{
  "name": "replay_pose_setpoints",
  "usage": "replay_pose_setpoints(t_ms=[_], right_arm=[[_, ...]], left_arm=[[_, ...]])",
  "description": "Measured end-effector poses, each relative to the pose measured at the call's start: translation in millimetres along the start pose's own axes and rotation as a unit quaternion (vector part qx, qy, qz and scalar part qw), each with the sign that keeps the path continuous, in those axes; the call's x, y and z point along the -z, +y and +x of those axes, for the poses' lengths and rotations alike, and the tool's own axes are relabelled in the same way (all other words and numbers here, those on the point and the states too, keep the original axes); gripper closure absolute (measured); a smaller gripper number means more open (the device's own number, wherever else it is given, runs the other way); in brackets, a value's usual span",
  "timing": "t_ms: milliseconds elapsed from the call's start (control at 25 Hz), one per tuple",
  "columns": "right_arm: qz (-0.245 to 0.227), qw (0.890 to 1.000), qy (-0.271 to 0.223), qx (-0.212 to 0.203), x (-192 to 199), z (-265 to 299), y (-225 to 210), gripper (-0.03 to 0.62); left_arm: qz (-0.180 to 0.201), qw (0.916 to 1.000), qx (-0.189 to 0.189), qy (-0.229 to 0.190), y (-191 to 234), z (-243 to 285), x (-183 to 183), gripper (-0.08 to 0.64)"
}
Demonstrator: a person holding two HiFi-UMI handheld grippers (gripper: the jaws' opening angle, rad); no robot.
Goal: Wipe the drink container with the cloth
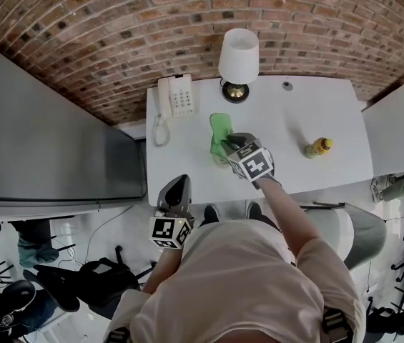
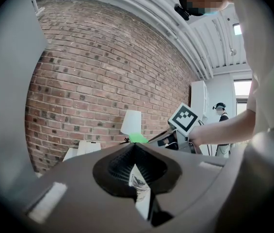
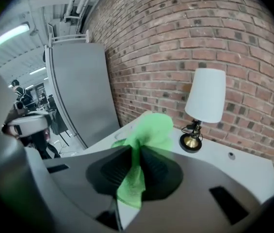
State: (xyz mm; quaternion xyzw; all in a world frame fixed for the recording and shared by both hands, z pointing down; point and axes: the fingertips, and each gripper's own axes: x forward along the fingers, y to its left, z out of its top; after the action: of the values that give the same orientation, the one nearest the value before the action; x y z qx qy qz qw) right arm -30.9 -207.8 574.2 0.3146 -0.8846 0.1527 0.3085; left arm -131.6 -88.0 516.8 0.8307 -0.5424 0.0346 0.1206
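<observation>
A green cloth (image 1: 220, 136) hangs above the white table (image 1: 202, 177), pinched in my right gripper (image 1: 232, 146). In the right gripper view the cloth (image 3: 146, 140) bunches up between the closed jaws and trails down behind them. The drink container (image 1: 318, 147), a small yellow bottle, lies on its side at the table's right, well apart from the cloth. My left gripper (image 1: 176, 191) hovers by the table's near edge with its jaws closed and nothing held; its view looks over the table toward the cloth (image 2: 137, 138).
A white phone (image 1: 174, 96) sits at the table's back left. A white-shaded lamp (image 1: 238, 59) stands at the back middle. A grey panel (image 1: 44, 141) stands left of the table, a brick wall behind. Office chairs and cables lie on the floor below.
</observation>
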Motion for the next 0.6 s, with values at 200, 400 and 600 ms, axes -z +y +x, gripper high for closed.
replay_pose_setpoints(t_ms=[200,400,600], right_arm=[[-0.009,0.999,0.042,0.004,21,31,5,0.531],[-0.037,0.997,0.061,0.008,23,40,6,0.531],[-0.03,0.998,0.054,0.0,24,35,11,0.531]], left_arm=[[-0.002,1.0,-0.001,0.001,-1,-1,0,0.549],[-0.003,1.0,-0.006,0.003,3,-2,2,0.549],[-0.005,1.0,-0.004,0.004,1,-1,4,0.549]])
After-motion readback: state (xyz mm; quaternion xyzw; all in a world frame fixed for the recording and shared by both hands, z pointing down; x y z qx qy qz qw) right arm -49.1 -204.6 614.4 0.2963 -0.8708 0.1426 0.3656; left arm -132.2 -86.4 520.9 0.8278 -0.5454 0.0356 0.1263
